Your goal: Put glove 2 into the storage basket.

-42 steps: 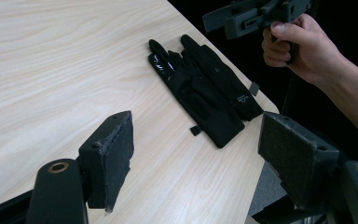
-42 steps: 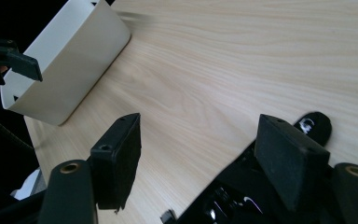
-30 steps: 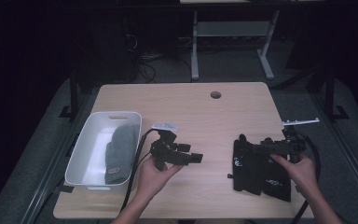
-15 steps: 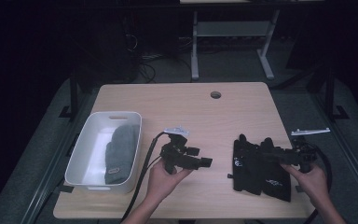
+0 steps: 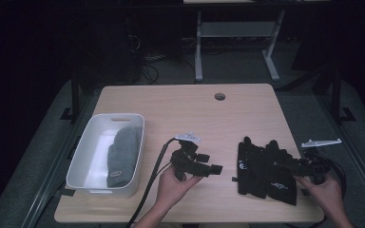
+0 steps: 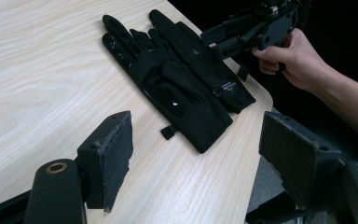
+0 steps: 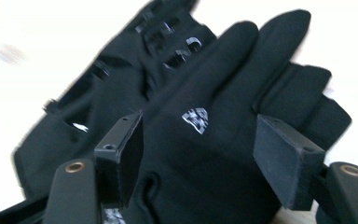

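Two black gloves (image 5: pixel 261 168) lie side by side on the wooden table (image 5: pixel 180 114) at the right, fingers pointing away from me. My right gripper (image 5: pixel 285 164) reaches in from the right, low over the right-hand glove (image 7: pixel 205 93). Its jaws (image 7: pixel 198 158) straddle the back of that glove; they have just been closing a little and the pads stand clear of the cloth. My left gripper (image 5: pixel 216 169) is held at mid-table, pointing right at the gloves (image 6: pixel 177 88), open (image 6: pixel 196 154) with nothing between its pads. The right gripper (image 6: pixel 214 39) shows beyond the gloves there.
A white bin (image 5: pixel 88 156) stands at the left with a grey glove (image 5: pixel 123 154) inside. The table has a round cable hole (image 5: pixel 220 96) at the back. The gloves lie close to the table's front right corner (image 6: pixel 261 98).
Both hands have drifted toward the near edge and slightly right. The right gripper has sunk lower over the right-hand glove.
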{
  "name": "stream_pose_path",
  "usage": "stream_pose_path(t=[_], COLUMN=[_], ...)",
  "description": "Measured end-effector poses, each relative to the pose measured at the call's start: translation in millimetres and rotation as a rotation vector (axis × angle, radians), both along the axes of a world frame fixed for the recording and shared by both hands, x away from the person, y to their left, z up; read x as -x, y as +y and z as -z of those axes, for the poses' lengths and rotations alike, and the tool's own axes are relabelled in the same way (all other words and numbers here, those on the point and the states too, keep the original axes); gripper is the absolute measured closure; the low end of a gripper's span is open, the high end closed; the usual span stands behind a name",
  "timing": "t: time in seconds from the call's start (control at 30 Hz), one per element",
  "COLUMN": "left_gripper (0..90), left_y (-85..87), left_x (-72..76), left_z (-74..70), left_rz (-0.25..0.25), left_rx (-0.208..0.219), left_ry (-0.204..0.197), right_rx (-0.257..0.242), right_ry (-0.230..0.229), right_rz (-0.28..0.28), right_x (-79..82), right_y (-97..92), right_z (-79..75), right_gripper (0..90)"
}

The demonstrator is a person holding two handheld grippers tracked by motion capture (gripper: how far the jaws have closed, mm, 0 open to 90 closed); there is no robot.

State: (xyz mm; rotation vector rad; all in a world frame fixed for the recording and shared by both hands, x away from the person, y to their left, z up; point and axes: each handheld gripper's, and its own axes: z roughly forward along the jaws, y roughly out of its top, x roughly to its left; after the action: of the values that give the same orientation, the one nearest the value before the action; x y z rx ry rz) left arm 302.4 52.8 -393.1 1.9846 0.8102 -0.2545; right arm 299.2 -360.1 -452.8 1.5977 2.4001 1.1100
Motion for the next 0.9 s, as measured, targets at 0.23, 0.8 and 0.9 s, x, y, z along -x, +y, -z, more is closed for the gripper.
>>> stream_pose_path(t=[0.23,0.8,0.9], left_gripper=[25.4,25.5,25.5], left_y=[-2.5,-2.8,-2.6], left_x=[0.7,5.9,6.5], left_z=[3.0,7.6,8.0], left_rz=[0.0,0.001,0.001], left_rx=[0.002,-0.01,-0.008], left_ry=[0.002,-0.001,-0.001], right_rx=[0.169,0.151,0.107], right_ry=[-0.092,-0.161,-0.173], right_rz=[-0.024,0.025,0.039], right_x=[10.2,18.5,22.6], right_y=[14.3,12.6,11.6], right_z=[9.3,-5.0,-16.0], right_gripper=[42.3,76.2,76.1])
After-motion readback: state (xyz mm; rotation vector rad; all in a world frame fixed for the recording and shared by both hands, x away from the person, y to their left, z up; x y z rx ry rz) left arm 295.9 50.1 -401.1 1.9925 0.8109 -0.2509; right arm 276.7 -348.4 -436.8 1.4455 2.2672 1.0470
